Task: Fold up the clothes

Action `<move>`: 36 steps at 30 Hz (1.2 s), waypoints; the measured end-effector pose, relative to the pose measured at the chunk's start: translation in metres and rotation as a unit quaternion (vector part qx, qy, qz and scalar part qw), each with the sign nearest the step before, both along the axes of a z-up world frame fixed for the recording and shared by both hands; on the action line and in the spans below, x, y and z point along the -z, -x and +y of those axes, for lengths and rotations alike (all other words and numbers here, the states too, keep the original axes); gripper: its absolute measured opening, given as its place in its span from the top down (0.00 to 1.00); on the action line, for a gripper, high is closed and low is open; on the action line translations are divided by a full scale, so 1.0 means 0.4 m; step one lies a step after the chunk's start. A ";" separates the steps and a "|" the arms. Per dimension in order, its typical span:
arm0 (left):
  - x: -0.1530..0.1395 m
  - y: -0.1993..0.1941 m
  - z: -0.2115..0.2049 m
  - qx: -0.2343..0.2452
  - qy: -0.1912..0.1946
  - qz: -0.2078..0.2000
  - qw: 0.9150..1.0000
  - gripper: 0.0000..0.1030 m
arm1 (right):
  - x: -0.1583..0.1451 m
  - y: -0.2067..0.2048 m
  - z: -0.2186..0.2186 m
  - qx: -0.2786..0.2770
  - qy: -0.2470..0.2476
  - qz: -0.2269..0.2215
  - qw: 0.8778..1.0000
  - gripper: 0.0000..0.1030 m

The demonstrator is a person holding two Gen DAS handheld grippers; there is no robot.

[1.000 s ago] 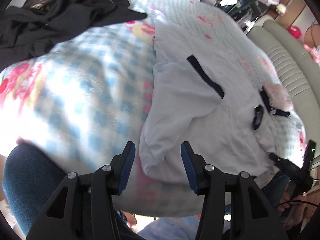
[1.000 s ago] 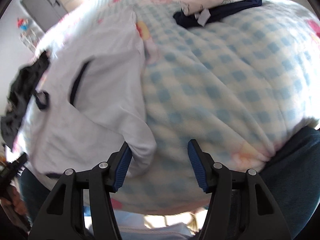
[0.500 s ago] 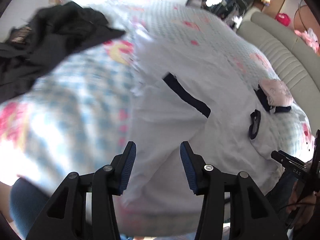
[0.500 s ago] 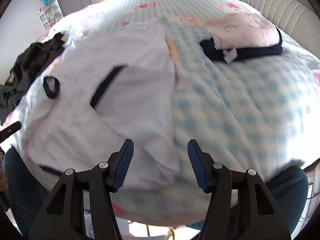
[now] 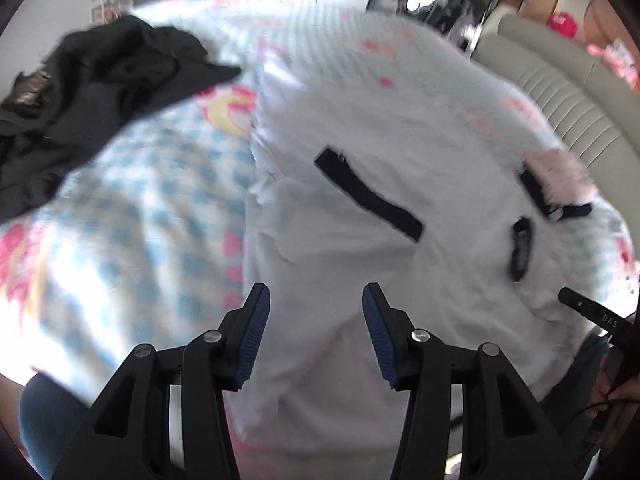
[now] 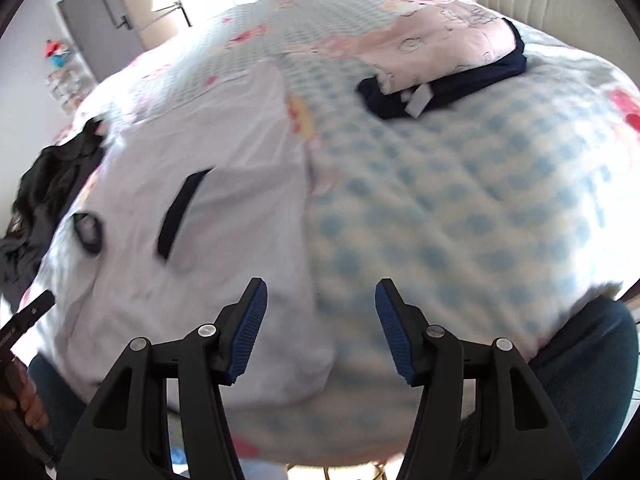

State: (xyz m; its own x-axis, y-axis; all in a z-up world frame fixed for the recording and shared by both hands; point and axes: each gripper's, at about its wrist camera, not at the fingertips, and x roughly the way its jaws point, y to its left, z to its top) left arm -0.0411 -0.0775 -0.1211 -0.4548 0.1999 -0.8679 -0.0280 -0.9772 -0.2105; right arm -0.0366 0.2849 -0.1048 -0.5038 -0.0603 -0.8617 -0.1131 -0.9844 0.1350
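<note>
Both grippers, left point(image 5: 316, 332) and right point(image 6: 320, 328), spread and empty, left jaws widening, above the shirt's near edge. White shirt point(image 6: 224, 184) flat on the bed point(image 6: 460, 208), sleeve tucked in, unfinished. Beyond, folded stack point(image 6: 440, 56) done; black heap point(image 5: 92, 96) waiting.

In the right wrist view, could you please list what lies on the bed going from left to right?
Crumpled black garment → white shirt with dark navy trim → bare blue-checked quilt; farther back to the right, a folded pink and navy pile.
</note>
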 end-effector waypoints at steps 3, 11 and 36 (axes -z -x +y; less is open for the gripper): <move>0.031 0.001 0.031 0.038 0.004 -0.032 0.999 0.47 | 0.031 0.002 -0.017 -0.009 -0.018 -0.020 1.000 0.44; -0.044 -0.120 -0.069 -0.052 -0.080 0.037 0.995 0.47 | 0.017 -0.091 -0.001 -0.001 0.002 -0.008 1.000 0.44; 0.026 -0.203 -0.142 -0.121 -0.119 -0.023 0.985 0.55 | 0.049 -0.106 0.039 -0.032 0.092 -0.052 0.994 0.60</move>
State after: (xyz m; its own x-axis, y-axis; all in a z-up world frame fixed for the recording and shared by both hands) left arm 0.0400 -0.1344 -0.1315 -0.4757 0.2910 -0.8301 0.2137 -0.8772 -0.4300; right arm 0.0059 0.3007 -0.1242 -0.4026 -0.2508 -0.8803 -0.0730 -0.9499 0.3040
